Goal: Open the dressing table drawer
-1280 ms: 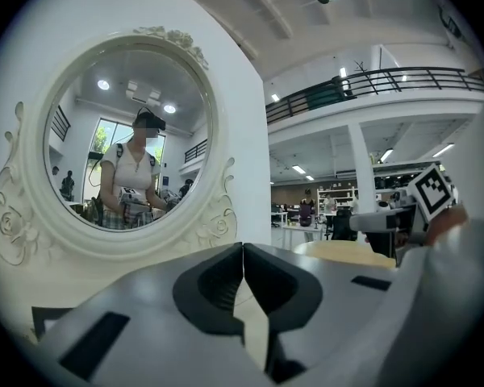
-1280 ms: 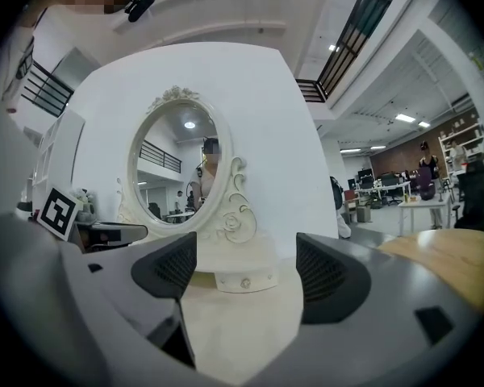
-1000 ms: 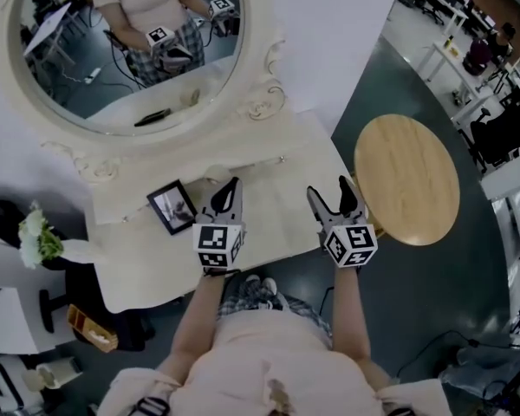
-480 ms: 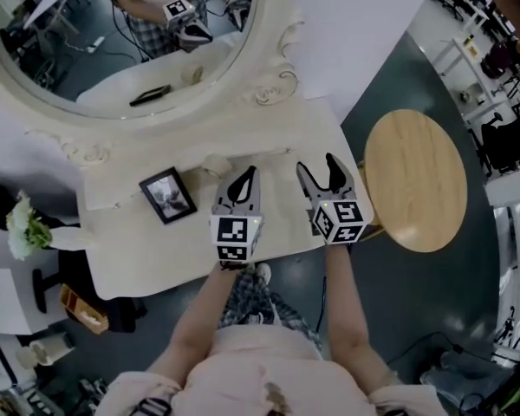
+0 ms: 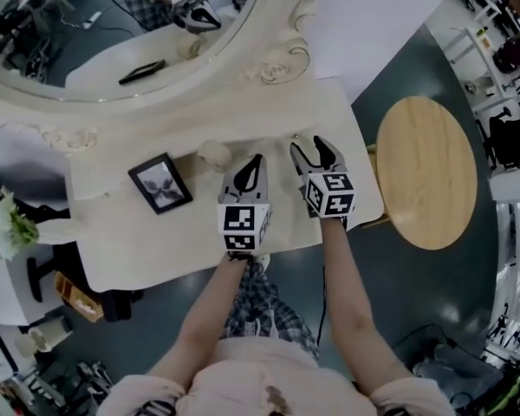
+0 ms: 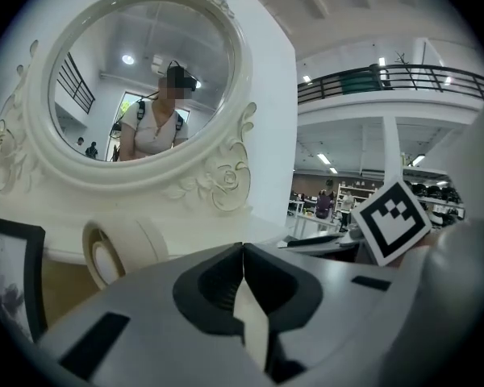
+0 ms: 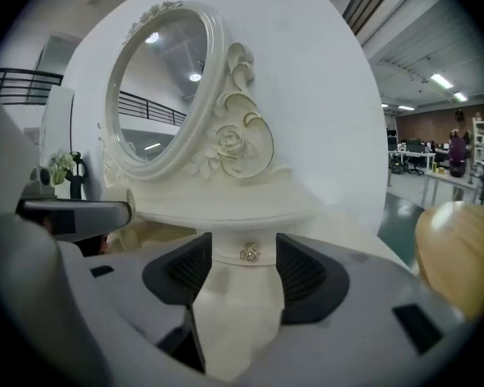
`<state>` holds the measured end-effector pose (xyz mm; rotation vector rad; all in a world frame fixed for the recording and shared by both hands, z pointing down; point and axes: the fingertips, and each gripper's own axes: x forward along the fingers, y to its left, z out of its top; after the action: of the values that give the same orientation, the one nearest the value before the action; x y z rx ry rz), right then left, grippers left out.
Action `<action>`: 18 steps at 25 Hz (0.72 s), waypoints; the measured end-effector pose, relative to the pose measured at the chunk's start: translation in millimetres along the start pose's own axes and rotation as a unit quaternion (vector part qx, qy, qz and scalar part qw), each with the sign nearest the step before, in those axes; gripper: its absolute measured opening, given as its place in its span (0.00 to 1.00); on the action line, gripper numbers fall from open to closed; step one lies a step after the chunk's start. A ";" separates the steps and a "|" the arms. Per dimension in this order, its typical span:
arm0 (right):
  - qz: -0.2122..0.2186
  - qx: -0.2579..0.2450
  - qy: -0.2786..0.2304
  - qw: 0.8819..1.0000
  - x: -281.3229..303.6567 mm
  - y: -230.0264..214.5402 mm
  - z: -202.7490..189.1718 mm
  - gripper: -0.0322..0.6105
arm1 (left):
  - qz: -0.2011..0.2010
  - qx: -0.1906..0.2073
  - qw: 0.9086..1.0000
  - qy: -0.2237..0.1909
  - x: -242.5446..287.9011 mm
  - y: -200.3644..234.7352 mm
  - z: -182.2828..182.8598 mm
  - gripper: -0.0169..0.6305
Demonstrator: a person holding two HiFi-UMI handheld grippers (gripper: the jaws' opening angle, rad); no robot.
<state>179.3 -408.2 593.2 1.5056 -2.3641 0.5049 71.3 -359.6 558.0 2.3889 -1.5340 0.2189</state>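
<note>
gold drawer knob (image 7: 249, 253) sits framed between my right gripper's (image 5: 308, 146) jaws, which have just been narrowing but aren't pinching yet, so the pull is close, i'd say — left gripper (image 5: 256, 159) clenched, empty.

- Large open lab hall, not a home.
- Balcony railing (image 6: 403, 75) and ceiling strip lights (image 7: 440, 81) overhead.
- Rows of white work desks (image 5: 472, 46) on dark floor (image 5: 416, 302).
- Dressing table (image 5: 329, 115) set against a bare white panel (image 5: 364, 16).
</note>
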 end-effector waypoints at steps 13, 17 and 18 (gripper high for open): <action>-0.023 0.000 0.063 0.998 44.3 -11.9 -33.5 0.33 | -0.007 0.003 1.000 0.023 -2.4 1.9 -12.9 0.07; -0.023 -0.001 0.067 0.997 44.2 -9.4 -31.6 0.30 | -0.006 -0.003 1.000 0.026 -4.6 3.8 -14.2 0.07; -0.022 -0.003 0.067 0.998 44.9 -8.4 -31.3 0.30 | -0.006 -0.004 1.000 0.027 -4.2 4.2 -14.5 0.07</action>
<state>170.3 -433.9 641.4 1.4696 -2.2250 0.5697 66.2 -352.9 571.2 2.3666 -1.4941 0.2719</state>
